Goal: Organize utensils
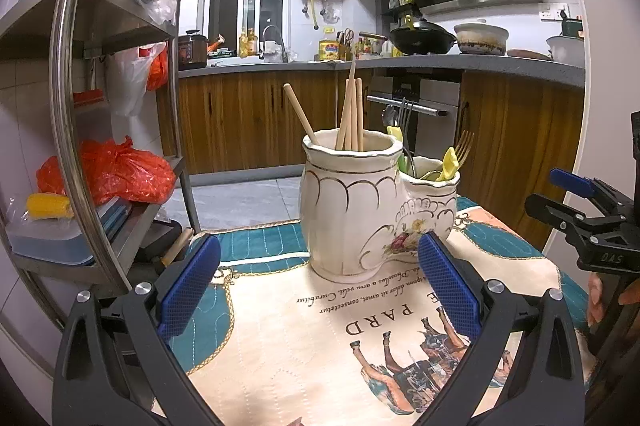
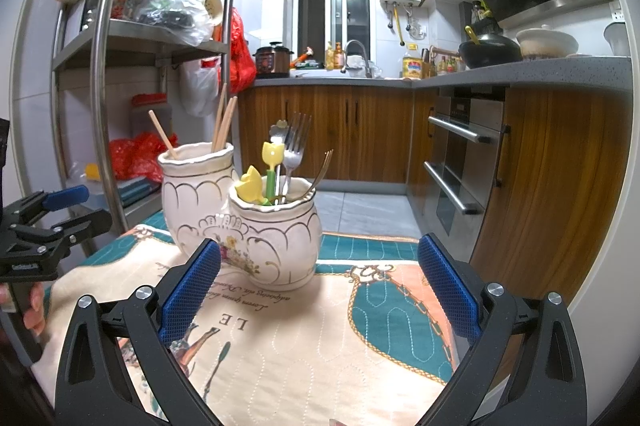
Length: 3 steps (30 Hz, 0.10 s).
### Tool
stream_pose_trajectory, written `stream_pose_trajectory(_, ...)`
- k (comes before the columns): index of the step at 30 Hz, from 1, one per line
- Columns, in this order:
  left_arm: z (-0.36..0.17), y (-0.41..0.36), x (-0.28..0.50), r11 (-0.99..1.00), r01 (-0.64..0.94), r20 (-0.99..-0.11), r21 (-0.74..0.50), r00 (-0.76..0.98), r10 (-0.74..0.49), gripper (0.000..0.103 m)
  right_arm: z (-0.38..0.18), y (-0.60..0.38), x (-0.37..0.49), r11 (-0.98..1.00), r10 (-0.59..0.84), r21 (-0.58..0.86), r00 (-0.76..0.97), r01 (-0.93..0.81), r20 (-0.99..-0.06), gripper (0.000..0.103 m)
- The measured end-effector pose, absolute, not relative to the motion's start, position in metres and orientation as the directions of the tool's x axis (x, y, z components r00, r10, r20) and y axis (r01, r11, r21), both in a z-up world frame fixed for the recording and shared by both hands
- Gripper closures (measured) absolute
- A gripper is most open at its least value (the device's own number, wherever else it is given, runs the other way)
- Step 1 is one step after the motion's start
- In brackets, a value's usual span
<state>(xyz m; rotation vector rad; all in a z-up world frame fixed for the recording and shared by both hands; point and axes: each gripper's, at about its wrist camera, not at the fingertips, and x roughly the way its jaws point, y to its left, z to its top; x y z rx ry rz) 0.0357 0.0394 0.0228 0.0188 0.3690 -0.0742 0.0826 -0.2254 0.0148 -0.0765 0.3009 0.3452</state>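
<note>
left wrist view: utensil holder (image 1: pixel 352 210) just beyond left gripper (image 1: pixel 320 286), both grippers' jaws wide apart, empty.

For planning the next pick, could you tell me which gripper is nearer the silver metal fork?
Right, probably. The right gripper faces the shorter pot holding the silver metal fork; for the left gripper, it sits behind the taller pot.

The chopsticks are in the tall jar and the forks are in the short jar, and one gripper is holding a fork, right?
Almost. The chopsticks do stand in the tall jar and the forks in the short jar, but the right wrist view shows the right gripper open and empty. The left gripper holds nothing either.
</note>
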Motion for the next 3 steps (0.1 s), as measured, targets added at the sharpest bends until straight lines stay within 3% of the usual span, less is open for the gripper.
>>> stream_pose_trajectory(3, 0.0225, 0.0386, 0.0377, 0.997, 0.07, -0.371, 0.008, 0.927, -0.062, 0.006, 0.0143, -0.2259, 0.0829, 0.939, 0.322, -0.023, 0.897, -0.344, -0.303, 0.005)
